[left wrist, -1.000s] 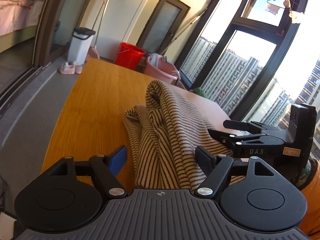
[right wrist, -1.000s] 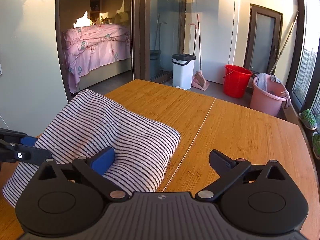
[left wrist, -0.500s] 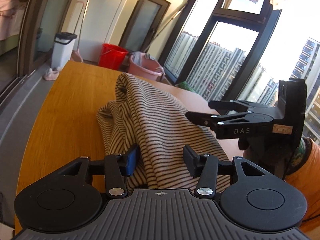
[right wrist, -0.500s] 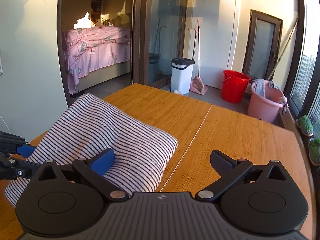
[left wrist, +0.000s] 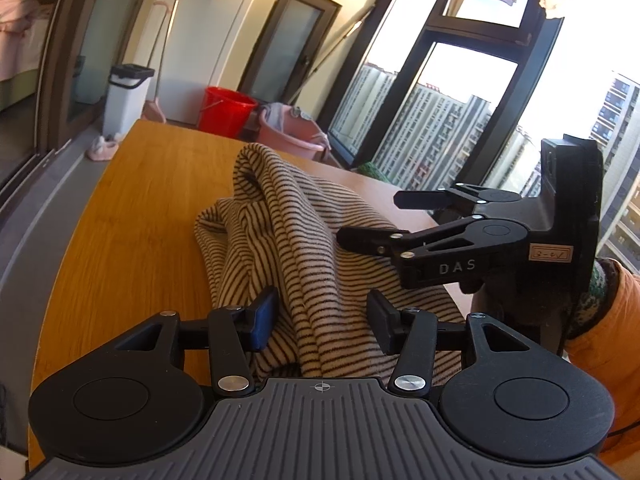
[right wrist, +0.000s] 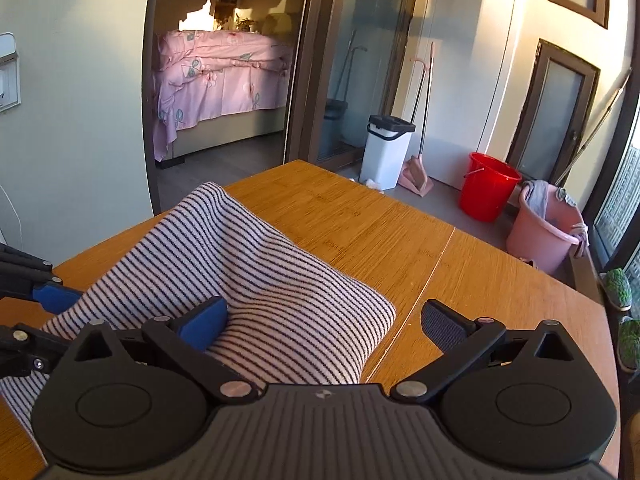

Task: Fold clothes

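1. Black, the left tool (left wrist: 322,322) stood half closed, its pads bunching a fold of the striped garment (left wrist: 296,248); the right tool (right wrist: 324,320) gaped wide, holding nothing, one pad resting on the cloth.
2. The garment lay heaped on the surface (right wrist: 460,280), directly ahead of both tools.
3. It looked soft, light and floppy; hems or corners seemed the best hold.
4. Beyond the garment stood a red bucket (right wrist: 486,192) and a white bin (right wrist: 386,152).

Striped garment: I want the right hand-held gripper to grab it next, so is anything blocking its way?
Nothing visible does: the striped garment already lies under the open right hand-held gripper.
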A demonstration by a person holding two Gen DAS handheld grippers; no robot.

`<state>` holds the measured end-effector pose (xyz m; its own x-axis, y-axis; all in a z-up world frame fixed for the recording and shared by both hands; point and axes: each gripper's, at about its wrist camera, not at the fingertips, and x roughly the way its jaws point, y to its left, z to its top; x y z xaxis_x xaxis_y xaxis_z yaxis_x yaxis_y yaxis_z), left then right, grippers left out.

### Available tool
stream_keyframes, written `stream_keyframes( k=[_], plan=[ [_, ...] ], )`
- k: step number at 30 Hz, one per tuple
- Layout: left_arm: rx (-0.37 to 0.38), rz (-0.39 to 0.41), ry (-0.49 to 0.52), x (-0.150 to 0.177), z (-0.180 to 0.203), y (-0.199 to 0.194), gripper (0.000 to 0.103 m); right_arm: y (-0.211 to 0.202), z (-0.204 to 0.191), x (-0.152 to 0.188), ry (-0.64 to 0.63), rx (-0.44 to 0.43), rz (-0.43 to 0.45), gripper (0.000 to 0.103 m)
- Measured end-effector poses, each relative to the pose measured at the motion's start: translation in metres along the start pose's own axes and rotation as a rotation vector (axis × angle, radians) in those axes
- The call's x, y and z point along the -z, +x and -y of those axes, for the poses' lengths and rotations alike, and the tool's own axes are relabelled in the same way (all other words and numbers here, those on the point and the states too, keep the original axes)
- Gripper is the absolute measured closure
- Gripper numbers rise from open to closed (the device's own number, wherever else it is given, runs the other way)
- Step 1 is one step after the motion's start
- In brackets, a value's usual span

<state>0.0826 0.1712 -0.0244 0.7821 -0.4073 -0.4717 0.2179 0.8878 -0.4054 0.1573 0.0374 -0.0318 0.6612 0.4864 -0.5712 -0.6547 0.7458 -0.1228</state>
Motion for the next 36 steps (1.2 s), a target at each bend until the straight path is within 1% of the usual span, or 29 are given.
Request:
stream_keyframes(
  k=[4,7,9,11,14,15,16,18,19,21,23,25,27,30,33,36],
  plan=[
    [0.006,0.003,-0.008,0.0,-0.002,-0.001,0.049,-0.03,0.016,0.014,0.104,-0.06,0.024,0.0],
    [0.007,0.005,-0.011,0.0,-0.003,-0.001,0.048,-0.053,0.026,0.036,0.202,-0.137,0.015,0.0],
    [0.007,0.005,-0.01,0.0,-0.002,0.0,0.048,-0.066,0.028,0.051,0.239,-0.16,0.015,0.002],
    [0.006,0.005,-0.009,0.0,-0.002,0.0,0.047,-0.075,0.029,0.062,0.279,-0.18,0.011,0.018],
    [0.005,0.005,-0.008,0.0,-0.001,0.001,0.046,-0.076,0.031,0.074,0.338,-0.241,-0.019,0.018],
    [0.005,0.005,-0.009,-0.001,0.0,0.001,0.045,-0.074,0.03,0.077,0.343,-0.249,-0.03,0.017],
    [0.005,0.005,-0.01,-0.001,0.0,0.001,0.045,-0.07,0.027,0.08,0.347,-0.253,-0.041,0.014],
    [0.003,0.005,-0.008,-0.001,0.002,0.001,0.043,-0.063,0.021,0.083,0.352,-0.259,-0.059,0.014],
    [0.002,0.006,-0.007,-0.001,0.002,0.001,0.043,-0.059,0.017,0.084,0.349,-0.261,-0.066,0.015],
    [-0.003,0.007,-0.012,-0.003,0.004,-0.002,0.042,-0.055,0.01,0.083,0.324,-0.251,-0.068,0.02],
    [-0.012,0.007,-0.009,-0.005,0.008,-0.007,0.041,-0.054,0.008,0.081,0.312,-0.255,-0.063,0.03],
    [-0.027,-0.003,0.019,-0.006,0.013,-0.013,0.044,-0.054,0.009,0.078,0.299,-0.257,-0.055,0.032],
    [-0.033,-0.022,0.034,-0.005,0.014,-0.015,0.047,-0.053,0.009,0.076,0.283,-0.254,-0.046,0.032],
    [-0.043,-0.05,0.046,-0.005,0.014,-0.015,0.048,-0.049,0.006,0.074,0.256,-0.245,-0.03,0.032],
    [-0.053,-0.072,0.054,-0.009,0.01,-0.005,0.05,-0.043,0.005,0.072,0.217,-0.23,-0.007,0.032],
    [-0.062,-0.088,0.081,-0.018,0.007,0.009,0.05,-0.033,0.013,0.065,0.187,-0.198,0.012,0.032]
  ],
)
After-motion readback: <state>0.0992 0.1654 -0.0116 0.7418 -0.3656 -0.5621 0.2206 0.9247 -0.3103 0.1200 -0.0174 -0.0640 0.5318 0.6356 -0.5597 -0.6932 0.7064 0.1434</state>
